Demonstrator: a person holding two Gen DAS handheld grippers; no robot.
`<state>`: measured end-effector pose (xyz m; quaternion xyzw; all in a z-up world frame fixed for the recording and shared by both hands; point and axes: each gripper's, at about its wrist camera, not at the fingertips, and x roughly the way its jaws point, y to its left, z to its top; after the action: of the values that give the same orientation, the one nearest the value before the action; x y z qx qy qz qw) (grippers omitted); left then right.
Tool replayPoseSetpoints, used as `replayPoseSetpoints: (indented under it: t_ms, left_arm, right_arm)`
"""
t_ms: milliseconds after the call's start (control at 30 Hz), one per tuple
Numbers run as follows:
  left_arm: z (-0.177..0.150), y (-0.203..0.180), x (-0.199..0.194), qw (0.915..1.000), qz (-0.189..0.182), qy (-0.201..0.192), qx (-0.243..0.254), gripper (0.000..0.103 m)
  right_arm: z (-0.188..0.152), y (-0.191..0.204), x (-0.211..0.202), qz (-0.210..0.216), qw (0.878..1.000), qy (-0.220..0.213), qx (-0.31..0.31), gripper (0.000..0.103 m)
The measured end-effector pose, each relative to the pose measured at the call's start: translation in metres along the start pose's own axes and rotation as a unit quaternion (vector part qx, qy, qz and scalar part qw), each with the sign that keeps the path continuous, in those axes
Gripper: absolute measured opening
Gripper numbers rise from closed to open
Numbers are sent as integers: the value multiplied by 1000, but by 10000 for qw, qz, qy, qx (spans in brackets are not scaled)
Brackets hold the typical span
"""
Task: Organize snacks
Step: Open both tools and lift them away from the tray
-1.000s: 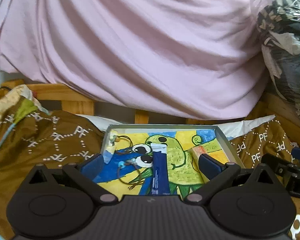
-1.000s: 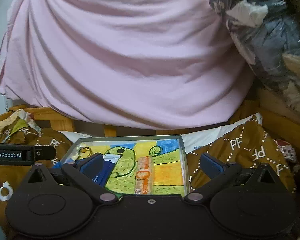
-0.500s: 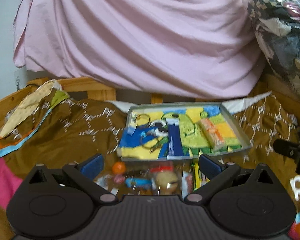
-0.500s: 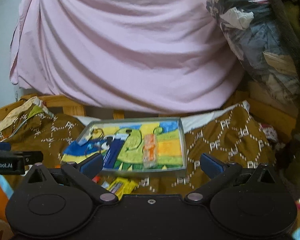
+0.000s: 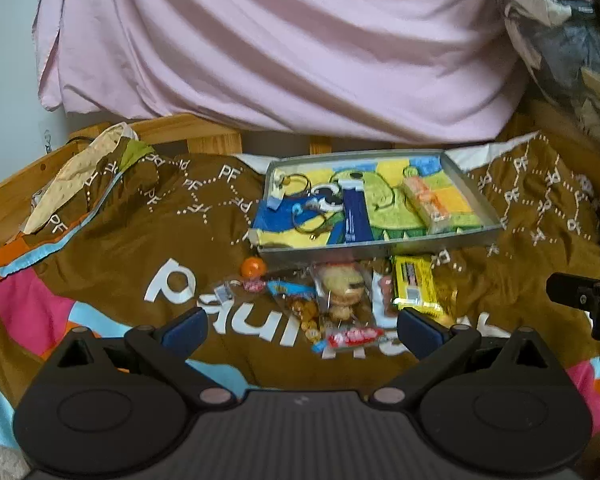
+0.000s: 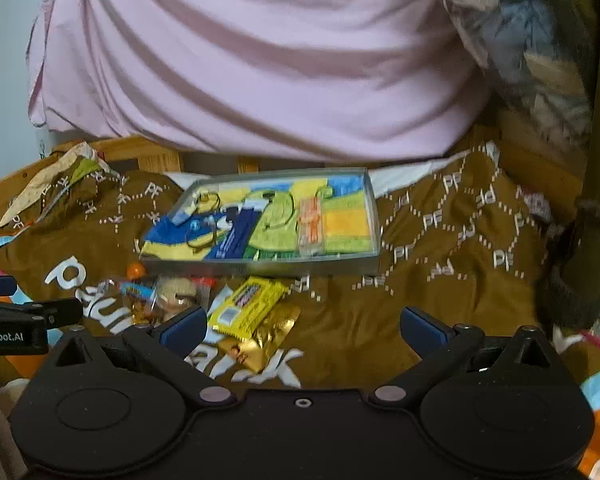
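Both the left gripper (image 5: pixel 300 326) and right gripper (image 6: pixel 303 326) hover spread and empty; lower one squarely over the yellow packet (image 6: pixel 247 306) near the tray (image 6: pixel 260 267), then pinch.

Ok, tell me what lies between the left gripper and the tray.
In the left wrist view, loose snacks lie on the brown blanket between the left gripper and the tray: a yellow packet, a cookie bag.

One shallow tray (image 5: pixel 476 196) is recorded. Inside it are counted one dark blue packet (image 5: pixel 354 216) and one orange-and-clear packet (image 5: pixel 426 202). Just off the tray's near edge are counted one yellow packet (image 6: pixel 250 304), one gold packet (image 6: pixel 266 340) and one orange ball (image 5: pixel 253 267).
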<state>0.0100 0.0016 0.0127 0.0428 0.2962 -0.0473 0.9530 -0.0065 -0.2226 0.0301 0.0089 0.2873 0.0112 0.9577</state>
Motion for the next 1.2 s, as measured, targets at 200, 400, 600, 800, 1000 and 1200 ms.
replayPoseSetpoints:
  t_ms: [200,400,600,800,1000,1200]
  left_arm:
    - [-3,-4,8,9996,101,224,111,103]
    - [-5,-4,14,9990,126,401,117,103]
    - [-5,-4,19,9984,141,525,126,103]
    - [-5,-2,24,9978,112,643,87,103]
    - [-5,-2,27,9975,105,697,56,103]
    - [-4,-2,29,9972,113,742,33,103]
  right_arm:
    - [-5,2,11,40,9992,384,42,102]
    - [-10,6,19,60,9980,632,-54,102]
    - [-11,9,23,108,9974,708,-110,102]
    - [-11,10,28,150,9967,791,-107,102]
    - [-10,11,30,191,9966,800,-102,102]
    - [-10,12,31,233,9964,807,-96,102]
